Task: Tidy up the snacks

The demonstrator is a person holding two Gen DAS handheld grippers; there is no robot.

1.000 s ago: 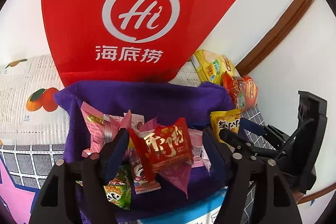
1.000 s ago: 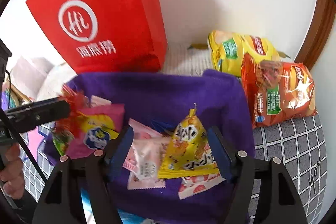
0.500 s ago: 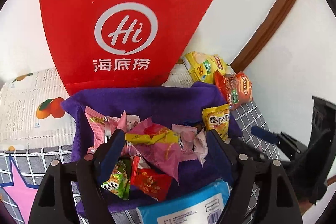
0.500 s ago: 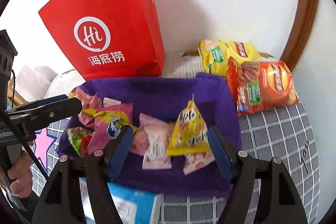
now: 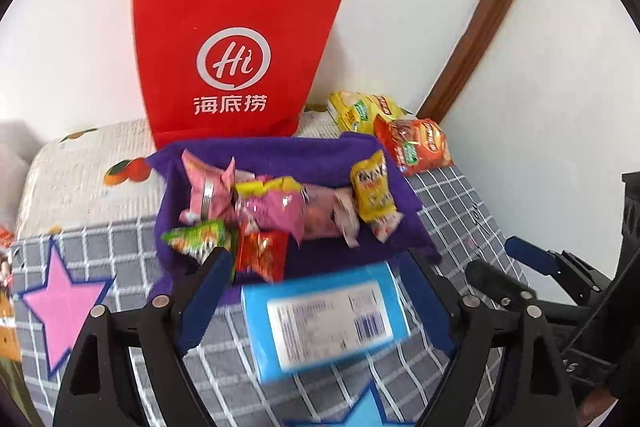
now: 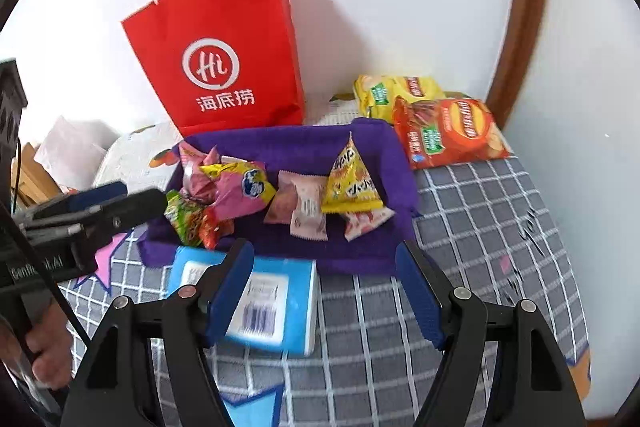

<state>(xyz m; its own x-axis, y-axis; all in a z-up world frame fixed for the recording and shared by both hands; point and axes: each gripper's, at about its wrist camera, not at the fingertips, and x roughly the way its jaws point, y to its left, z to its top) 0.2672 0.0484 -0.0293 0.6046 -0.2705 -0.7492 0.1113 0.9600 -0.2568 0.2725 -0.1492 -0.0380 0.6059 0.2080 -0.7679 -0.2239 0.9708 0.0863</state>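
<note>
I am hovering both grippers, left (image 5: pixel 316 275) fingers just widened, right (image 6: pixel 324 283) spread, nothing between either, short of the purple tray (image 6: pixel 360 255) of snacks (image 6: pixel 236 187). Next I am likely reaching for the blue box (image 5: pixel 324 319).

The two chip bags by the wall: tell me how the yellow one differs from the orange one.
The yellow chip bag lies farther back, against the wall; the orange chip bag lies nearer, overlapping its front edge. The yellow one is partly hidden, while the orange one shows its whole face. The orange one reaches onto the grey checked cloth; the yellow one does not. Both lie flat, outside the purple tray, with green labels.
</note>
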